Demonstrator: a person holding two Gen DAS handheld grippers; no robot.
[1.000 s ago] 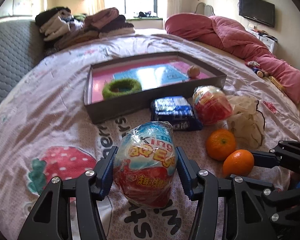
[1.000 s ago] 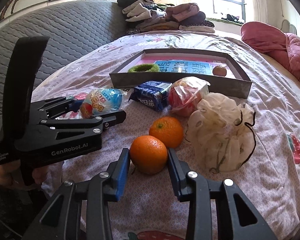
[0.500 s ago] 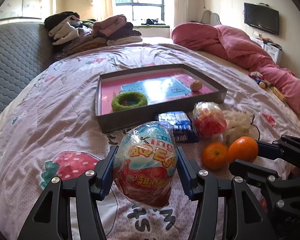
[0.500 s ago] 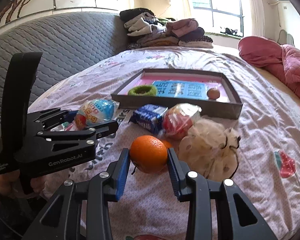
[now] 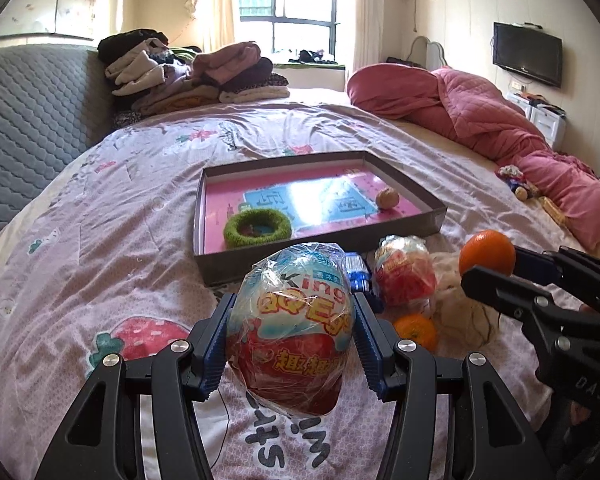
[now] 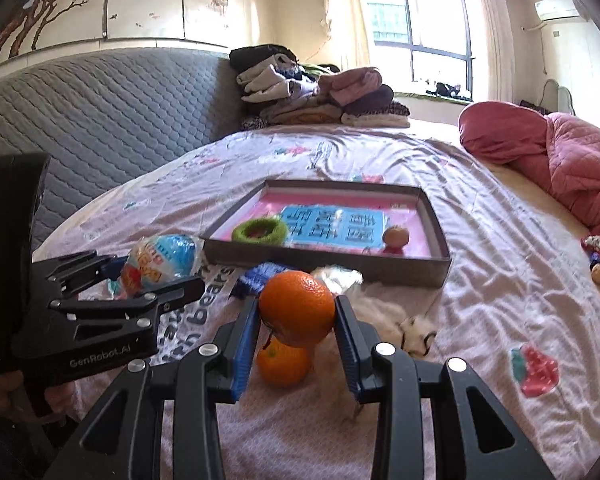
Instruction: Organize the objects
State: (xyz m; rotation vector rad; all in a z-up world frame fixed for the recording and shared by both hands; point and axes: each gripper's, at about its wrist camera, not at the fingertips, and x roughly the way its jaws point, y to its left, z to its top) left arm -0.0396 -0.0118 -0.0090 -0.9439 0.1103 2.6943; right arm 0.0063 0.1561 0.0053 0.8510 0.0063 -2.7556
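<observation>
Left gripper [image 5: 291, 340] clamped on wrapped egg [image 5: 294, 328], right gripper [image 6: 296, 320] clamped on orange [image 6: 297, 307], both clear of bedspread [image 5: 120, 240]. Carry forward to shallow box [image 5: 432, 222] just ahead; clear near wall, lower onto bare floor beside green ring [image 5: 258, 227], then release.

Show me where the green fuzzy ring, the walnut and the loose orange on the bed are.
green fuzzy ring [image 5: 258, 229], left wrist view, near rim.
walnut [image 5: 387, 198], left wrist view, centre of its shell.
loose orange [image 6: 283, 364], right wrist view, middle of its peel.
</observation>
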